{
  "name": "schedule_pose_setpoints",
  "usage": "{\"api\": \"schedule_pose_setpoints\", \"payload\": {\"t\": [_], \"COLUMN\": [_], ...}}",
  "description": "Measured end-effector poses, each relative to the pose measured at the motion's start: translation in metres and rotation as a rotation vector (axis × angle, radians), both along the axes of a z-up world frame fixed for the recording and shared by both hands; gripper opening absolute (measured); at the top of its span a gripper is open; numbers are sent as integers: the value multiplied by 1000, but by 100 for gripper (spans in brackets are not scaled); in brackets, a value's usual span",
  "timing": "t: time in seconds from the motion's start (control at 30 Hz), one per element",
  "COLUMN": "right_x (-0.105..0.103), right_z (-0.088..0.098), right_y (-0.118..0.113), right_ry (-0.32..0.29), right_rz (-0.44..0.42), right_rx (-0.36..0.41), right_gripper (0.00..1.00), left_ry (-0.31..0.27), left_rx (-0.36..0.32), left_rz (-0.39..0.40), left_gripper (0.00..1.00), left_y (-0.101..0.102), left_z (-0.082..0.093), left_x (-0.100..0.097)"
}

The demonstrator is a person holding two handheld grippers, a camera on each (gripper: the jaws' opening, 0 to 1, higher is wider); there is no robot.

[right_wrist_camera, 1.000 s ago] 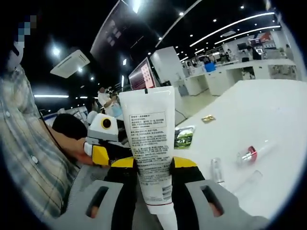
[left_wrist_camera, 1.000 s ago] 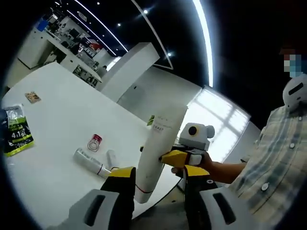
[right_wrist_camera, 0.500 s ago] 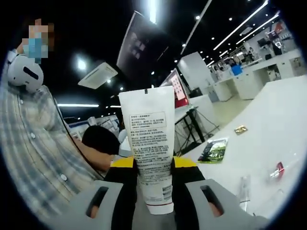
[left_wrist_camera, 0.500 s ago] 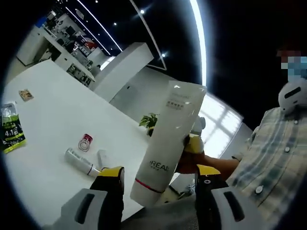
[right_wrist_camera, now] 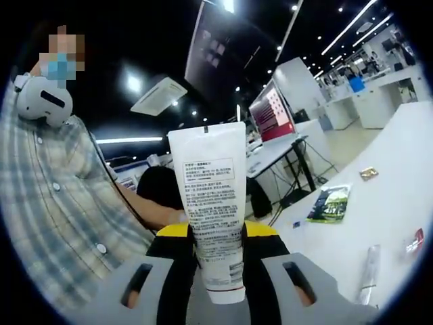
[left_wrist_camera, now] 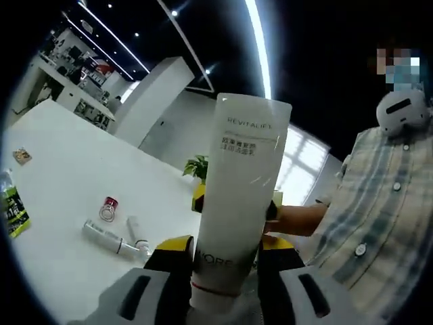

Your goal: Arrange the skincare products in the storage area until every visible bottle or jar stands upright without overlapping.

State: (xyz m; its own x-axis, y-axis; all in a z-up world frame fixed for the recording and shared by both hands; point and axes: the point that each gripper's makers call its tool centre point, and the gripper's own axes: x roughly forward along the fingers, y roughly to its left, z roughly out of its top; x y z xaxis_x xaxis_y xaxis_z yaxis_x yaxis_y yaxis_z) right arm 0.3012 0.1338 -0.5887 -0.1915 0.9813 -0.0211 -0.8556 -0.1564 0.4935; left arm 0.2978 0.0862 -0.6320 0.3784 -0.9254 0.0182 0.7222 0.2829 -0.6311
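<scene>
Tube [left_wrist_camera: 240, 196] glossy white plastic; table [left_wrist_camera: 61, 183] smooth matt white.

White tube [left_wrist_camera: 240, 203] with red band, yellow-tipped grey right gripper [right_wrist_camera: 218, 238]; beside it pale plaid shirt [right_wrist_camera: 47, 210]; white table [left_wrist_camera: 61, 203].

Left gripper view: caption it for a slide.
White tube held between both grippers above a white table where small bottles lie flat.

A white tube [left_wrist_camera: 240, 196] stands between the left gripper's [left_wrist_camera: 222, 261] yellow-tipped jaws, a hand [left_wrist_camera: 292, 218] behind it, while a red-capped jar [left_wrist_camera: 108, 208] and a lying silver bottle [left_wrist_camera: 103, 236] rest on the white table [left_wrist_camera: 61, 183].
</scene>
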Motion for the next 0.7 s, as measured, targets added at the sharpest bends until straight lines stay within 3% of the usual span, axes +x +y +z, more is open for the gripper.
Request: {"api": "schedule_pose_setpoints", "payload": {"t": [0.3,0.7], "right_x": [4,14], "right_z": [-1,-7], "right_y": [2,15], "right_ry": [19,20], "right_rz": [0,-38], "right_rx": [-10,-44], "right_gripper": [26,28], "left_ry": [-9,-19], "left_rx": [6,78], "left_rz": [5,97], "left_gripper": [34,30], "left_y": [3,17], "left_z": [1,-6], "left_x": [1,13]}}
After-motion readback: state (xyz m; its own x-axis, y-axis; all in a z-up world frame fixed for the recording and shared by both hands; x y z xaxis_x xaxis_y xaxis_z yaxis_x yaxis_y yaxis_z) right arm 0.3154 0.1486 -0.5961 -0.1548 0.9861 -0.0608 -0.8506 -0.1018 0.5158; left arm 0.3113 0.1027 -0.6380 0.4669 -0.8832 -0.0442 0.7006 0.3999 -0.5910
